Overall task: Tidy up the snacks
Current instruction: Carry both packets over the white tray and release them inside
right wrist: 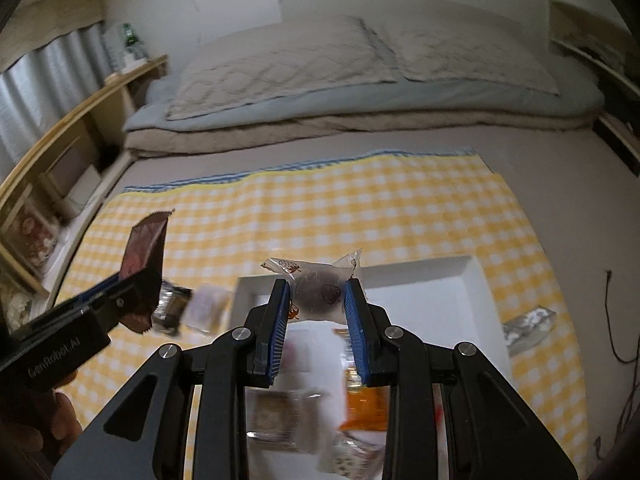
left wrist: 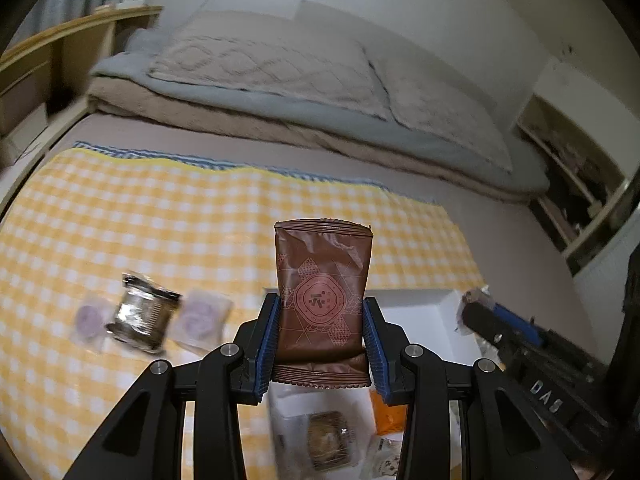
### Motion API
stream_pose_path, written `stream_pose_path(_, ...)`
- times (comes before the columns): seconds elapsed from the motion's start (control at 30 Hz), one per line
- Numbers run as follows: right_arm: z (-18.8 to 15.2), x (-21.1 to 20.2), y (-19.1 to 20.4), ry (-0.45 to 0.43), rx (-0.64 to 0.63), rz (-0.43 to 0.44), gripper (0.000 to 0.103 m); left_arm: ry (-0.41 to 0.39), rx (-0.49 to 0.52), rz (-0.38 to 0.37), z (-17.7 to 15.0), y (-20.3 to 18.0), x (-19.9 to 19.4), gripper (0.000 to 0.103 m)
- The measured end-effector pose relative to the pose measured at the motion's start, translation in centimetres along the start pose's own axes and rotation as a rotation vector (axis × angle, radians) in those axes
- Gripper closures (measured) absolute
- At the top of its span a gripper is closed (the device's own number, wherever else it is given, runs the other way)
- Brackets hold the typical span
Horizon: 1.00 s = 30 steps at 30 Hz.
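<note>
My left gripper (left wrist: pixel 321 308) is shut on a brown foil snack packet (left wrist: pixel 323 292), held upright above the yellow checked cloth (left wrist: pixel 120 220). That packet (right wrist: pixel 145 248) and the left gripper (right wrist: pixel 132 280) also show at the left of the right wrist view. My right gripper (right wrist: pixel 317 290) is shut on a clear-wrapped dark round snack (right wrist: pixel 320 286) over the white tray (right wrist: pixel 474 280). On the cloth lie a silver-wrapped snack (left wrist: pixel 142 316) and two pale purple packets (left wrist: pixel 202 316), blurred. More snacks, one orange (right wrist: pixel 366 404), lie in the tray below the fingers.
A folded quilt and pillows (left wrist: pixel 280 72) lie at the far end of the bed. Wooden shelves (right wrist: pixel 60 152) run along the left and a shelf (left wrist: pixel 568 168) on the right. A silver packet (right wrist: pixel 528 326) rests on the cloth right of the tray.
</note>
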State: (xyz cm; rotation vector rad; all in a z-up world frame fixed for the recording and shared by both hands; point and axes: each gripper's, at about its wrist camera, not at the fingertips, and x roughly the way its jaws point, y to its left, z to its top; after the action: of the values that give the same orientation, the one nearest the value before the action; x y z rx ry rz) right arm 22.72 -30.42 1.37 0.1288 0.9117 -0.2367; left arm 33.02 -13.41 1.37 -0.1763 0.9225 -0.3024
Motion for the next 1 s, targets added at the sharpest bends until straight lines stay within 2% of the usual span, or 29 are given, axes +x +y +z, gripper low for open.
stream_pose_path(0.3, -0.4, 2.8, -6.1, 0.071, 0.074, -0.08, 0.074, 0.163, 0.017, -0.048, 0.3, -4.2, 8.4, 0.064)
stream_pose_path(0.5, -0.6, 5.1, -8.5, 0.119, 0.107, -0.108, 0.074, 0.225, 0.016, -0.009, 0.5, -4.1, 12.7, 0.064)
stream_pose_path(0.67, -0.5, 6.9, -9.3, 0.146, 0.127, -0.113, 0.074, 0.248, -0.008, -0.011, 0.4, -3.8, 15.4, 0.062)
stream_pose_path(0.73, -0.4, 7.7, -9.5, 0.156, 0.142, -0.108, 0.074, 0.263, -0.001, 0.003, 0.3, -3.6, 16.2, 0.047)
stream_pose_path(0.77, -0.3, 8.0, -9.6, 0.161, 0.15, -0.102, 0.074, 0.264, 0.003, 0.009, 0.0, -3.5, 16.0, 0.032)
stream_pose_path(0.8, -0.3, 8.3, -9.6, 0.164, 0.155, -0.096, 0.073, 0.263, 0.009, 0.015, 0.0, -3.4, 16.2, 0.022)
stream_pose_path(0.93, -0.3, 9.2, -9.9, 0.18, 0.176, -0.09, 0.068, 0.266, 0.03, 0.03, -0.4, -3.4, 16.7, 0.006)
stream_pose_path(1.0, -0.5, 9.4, -10.1, 0.194, 0.19, -0.088, 0.045, 0.275, 0.035, 0.039, -0.7, -3.2, 16.6, 0.001)
